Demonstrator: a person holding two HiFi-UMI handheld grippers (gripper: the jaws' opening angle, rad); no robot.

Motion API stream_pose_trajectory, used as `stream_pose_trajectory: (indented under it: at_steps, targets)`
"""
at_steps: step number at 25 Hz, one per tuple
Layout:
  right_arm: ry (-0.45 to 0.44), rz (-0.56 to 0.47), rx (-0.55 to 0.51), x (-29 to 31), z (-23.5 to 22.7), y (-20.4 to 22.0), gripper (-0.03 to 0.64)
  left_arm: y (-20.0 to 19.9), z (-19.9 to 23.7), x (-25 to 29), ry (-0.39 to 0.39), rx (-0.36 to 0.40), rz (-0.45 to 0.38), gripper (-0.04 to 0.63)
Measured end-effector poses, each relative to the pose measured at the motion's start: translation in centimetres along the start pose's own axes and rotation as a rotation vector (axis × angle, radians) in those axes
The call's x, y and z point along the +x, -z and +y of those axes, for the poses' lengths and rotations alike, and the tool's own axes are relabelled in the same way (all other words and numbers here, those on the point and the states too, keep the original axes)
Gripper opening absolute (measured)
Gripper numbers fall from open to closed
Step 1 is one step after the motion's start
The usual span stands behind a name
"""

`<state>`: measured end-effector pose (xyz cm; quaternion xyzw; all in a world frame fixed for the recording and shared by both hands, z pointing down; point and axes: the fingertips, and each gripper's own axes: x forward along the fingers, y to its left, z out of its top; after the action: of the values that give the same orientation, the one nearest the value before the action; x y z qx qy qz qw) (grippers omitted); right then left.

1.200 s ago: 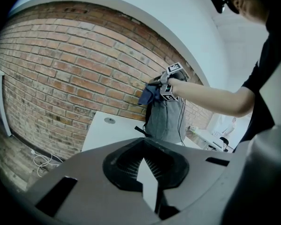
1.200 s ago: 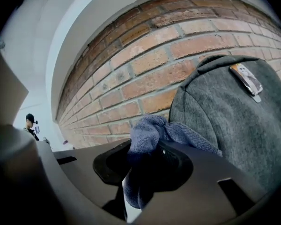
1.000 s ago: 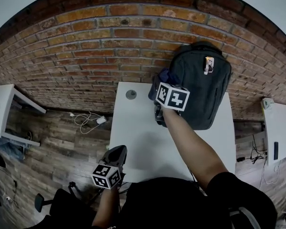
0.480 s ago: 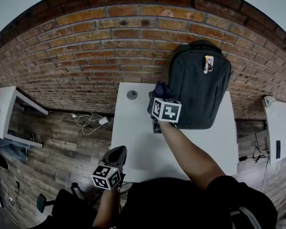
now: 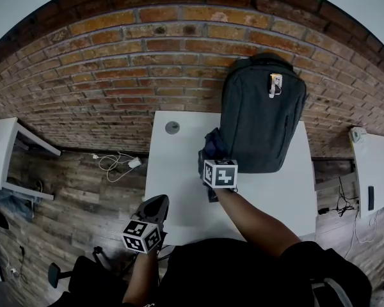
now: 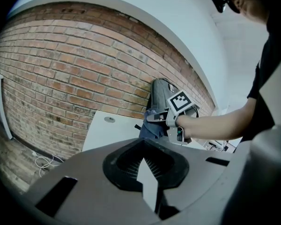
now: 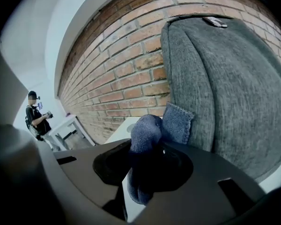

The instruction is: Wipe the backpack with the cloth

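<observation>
A dark grey backpack stands upright on the white table, leaning against the brick wall. My right gripper is shut on a blue cloth, which sits at the backpack's lower left side. In the right gripper view the cloth bulges out of the jaws, and one corner of it touches the backpack. My left gripper hangs off the table's near left corner, shut and holding nothing. The left gripper view shows the right gripper, the cloth and the backpack ahead.
A round grey grommet sits in the table's far left part. Other white tables stand at the left and right. Cables lie on the wooden floor. A person stands far off.
My right gripper has drawn the cloth down and toward me, from the backpack's upper left side to its lower left edge. The left gripper has stayed put.
</observation>
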<state>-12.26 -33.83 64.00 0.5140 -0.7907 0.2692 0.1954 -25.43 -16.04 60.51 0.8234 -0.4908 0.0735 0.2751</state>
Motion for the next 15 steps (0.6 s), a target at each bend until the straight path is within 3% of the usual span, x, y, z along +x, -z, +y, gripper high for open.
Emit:
stream_pose_trajectory:
  at_steps: [7,15]
  targets:
    - [-0.047,0.016,-0.059,-2.4,-0.8,3.7,0.101,-0.3,-0.5,0.9,0.024,0.016,0.006,-0.005]
    - [-0.02,-0.019,-0.087,-6.7,-4.7,5.8,0.101,-0.4,-0.9,1.6,0.041,0.025,0.017,-0.003]
